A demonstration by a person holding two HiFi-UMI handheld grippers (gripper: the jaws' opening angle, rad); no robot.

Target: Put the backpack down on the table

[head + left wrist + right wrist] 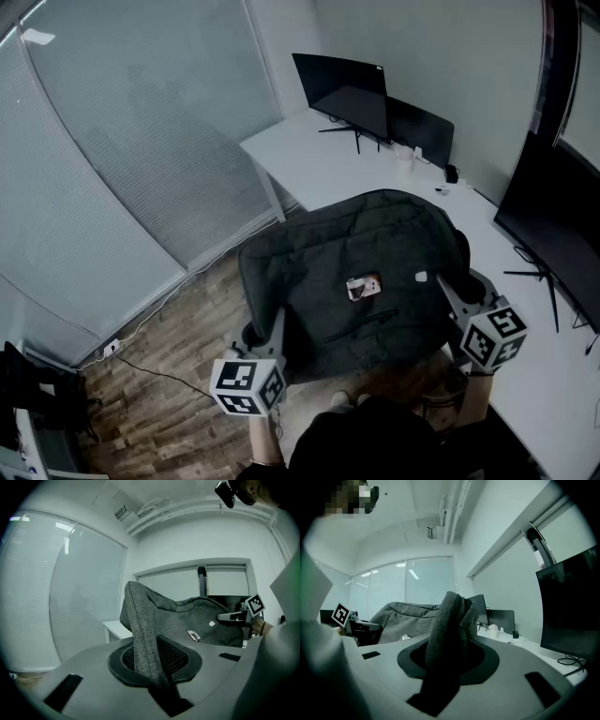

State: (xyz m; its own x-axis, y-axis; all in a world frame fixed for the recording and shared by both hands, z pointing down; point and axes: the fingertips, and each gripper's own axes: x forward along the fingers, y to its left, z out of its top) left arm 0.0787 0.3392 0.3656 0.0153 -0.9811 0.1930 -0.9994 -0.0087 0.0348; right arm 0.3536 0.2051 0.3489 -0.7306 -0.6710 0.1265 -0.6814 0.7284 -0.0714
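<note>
Head view, seen from above the person: a dark grey backpack [356, 281] hangs spread out, front panel up, between the two hand-held grippers. The left gripper [274, 328] meets its lower left edge, the right gripper [452, 289] its right edge. A small light tag [364, 287] lies near the middle of the panel, with a small white patch [421, 277] beside it to the right. The pack sits in front of the person, above the wooden floor [178, 366] and against the near edge of the white table [319, 164]. Whether its far side rests on the tabletop cannot be told.

Left gripper view: a flat strip of grey fabric [144, 639] from the pack runs down into the slot between the jaws, which are clenched on it. The rest of the pack rises behind it, with the other gripper at its far edge.

Right gripper view: a thicker bunched fold of the same fabric [451, 627] stands between the jaws, which are pinched on it.

Surroundings: two dark monitors [342, 86] stand at the back of the table, and a larger dark screen [553, 225] stands along its right side. Pale blinds [122, 150] cover the wall on the left, and a thin cable [164, 377] trails across the floor.
</note>
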